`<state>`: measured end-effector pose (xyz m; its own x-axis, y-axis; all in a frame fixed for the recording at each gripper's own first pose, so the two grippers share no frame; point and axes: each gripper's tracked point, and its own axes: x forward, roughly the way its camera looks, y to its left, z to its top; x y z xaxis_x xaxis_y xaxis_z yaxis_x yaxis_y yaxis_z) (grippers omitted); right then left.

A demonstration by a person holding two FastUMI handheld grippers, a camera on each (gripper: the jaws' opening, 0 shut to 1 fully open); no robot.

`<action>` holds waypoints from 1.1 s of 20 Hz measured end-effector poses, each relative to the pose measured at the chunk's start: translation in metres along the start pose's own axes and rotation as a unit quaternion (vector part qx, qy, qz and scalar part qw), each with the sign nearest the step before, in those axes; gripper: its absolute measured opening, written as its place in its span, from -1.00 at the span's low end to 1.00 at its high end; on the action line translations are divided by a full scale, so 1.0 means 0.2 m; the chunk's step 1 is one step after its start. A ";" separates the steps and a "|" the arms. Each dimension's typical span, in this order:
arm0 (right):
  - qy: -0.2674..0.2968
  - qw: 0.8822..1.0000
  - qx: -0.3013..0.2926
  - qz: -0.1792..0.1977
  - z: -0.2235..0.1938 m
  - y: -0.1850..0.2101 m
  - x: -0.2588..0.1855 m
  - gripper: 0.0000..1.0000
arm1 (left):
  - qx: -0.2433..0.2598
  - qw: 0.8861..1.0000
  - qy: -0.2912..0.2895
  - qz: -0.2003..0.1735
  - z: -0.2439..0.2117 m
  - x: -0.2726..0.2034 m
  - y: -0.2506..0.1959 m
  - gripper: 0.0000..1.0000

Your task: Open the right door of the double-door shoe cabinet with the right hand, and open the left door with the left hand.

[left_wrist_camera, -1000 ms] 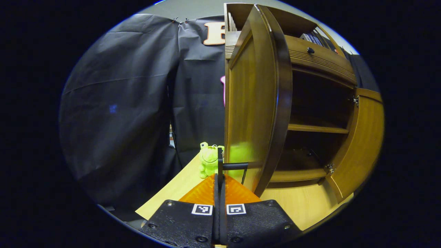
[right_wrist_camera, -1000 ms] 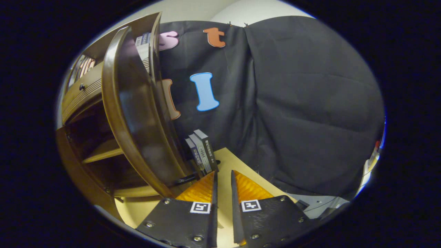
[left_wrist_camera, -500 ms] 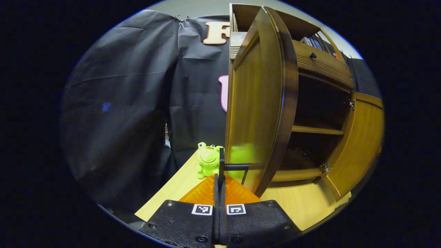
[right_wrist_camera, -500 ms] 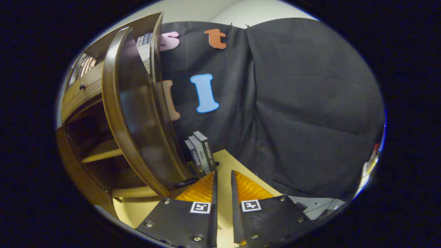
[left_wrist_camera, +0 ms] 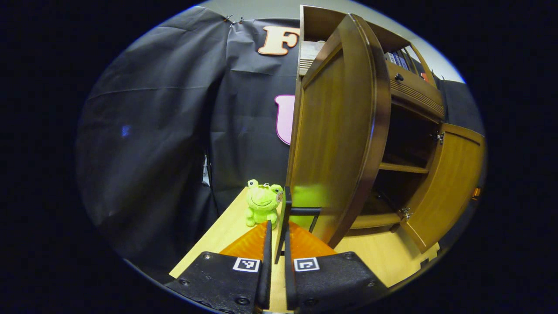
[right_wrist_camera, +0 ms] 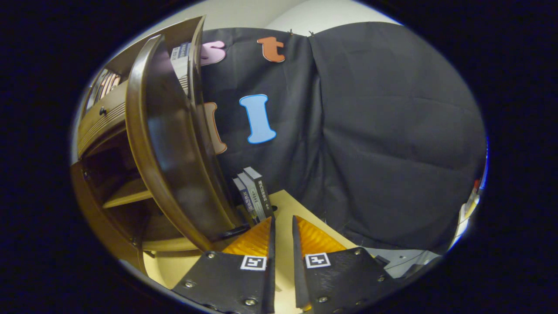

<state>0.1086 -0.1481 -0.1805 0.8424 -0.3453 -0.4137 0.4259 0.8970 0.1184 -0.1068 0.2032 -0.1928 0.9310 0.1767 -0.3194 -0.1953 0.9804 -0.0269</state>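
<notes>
Left gripper view: left door [left_wrist_camera: 335,144] stands upright, swung outward; left gripper [left_wrist_camera: 275,226] jaws slightly apart.

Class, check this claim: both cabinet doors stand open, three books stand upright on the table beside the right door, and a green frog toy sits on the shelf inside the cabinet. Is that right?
Not quite. The green frog toy sits on the table, outside the cabinet, beside the open left door, as the left gripper view shows. The rest holds: the right door is open too, and three books stand on the table beside it, as the right gripper view shows.

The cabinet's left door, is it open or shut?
Open. The left door stands swung out from the shoe cabinet, baring its shelf and dark inside.
</notes>
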 end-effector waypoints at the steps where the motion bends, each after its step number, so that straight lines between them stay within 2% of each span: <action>1: 0.000 1.000 -0.001 0.000 0.00 0.00 0.00 -0.63 | 0.000 1.000 0.001 0.000 0.00 0.00 0.01 -0.72; 3: -0.001 1.000 -0.006 0.000 0.00 0.00 0.00 -0.63 | -0.002 1.000 0.004 0.004 -0.01 0.00 0.06 -0.50; 6: -0.002 1.000 -0.018 0.000 -0.01 0.00 0.00 -0.63 | -0.008 1.000 0.010 0.007 -0.02 -0.02 0.09 0.25; 11: -0.001 1.000 -0.018 -0.005 -0.03 0.00 -0.01 -0.64 | -0.001 1.000 0.011 0.024 -0.01 -0.07 0.12 0.30; 13: -0.002 1.000 -0.027 -0.012 -0.04 -0.01 -0.02 -0.63 | 0.009 0.999 0.009 0.047 0.00 -0.11 0.19 0.30; 15: -0.012 0.999 -0.030 -0.024 -0.02 -0.03 -0.03 -0.63 | 0.009 0.996 0.005 0.086 0.02 -0.16 0.32 0.29; 16: -0.020 0.999 -0.028 -0.030 0.01 -0.04 -0.04 -0.63 | 0.002 0.995 0.001 0.103 0.04 -0.19 0.38 0.30; 19: -0.053 0.997 -0.027 -0.044 0.13 -0.07 -0.05 -0.63 | -0.038 0.992 -0.028 0.115 0.16 -0.27 0.43 0.29; 21: -0.072 0.996 -0.028 -0.048 0.23 -0.09 -0.06 -0.63 | -0.046 0.989 -0.052 0.129 0.26 -0.32 0.47 0.24; 22: -0.080 0.995 -0.029 -0.050 0.28 -0.10 -0.07 -0.64 | -0.045 0.988 -0.065 0.134 0.33 -0.34 0.48 0.30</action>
<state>0.1068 -0.1771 -0.1264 0.8402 -0.4700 -0.2703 0.4952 0.8683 0.0295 -0.1678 0.2902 -0.1117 0.8730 0.4436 -0.2028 -0.4605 0.8866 -0.0431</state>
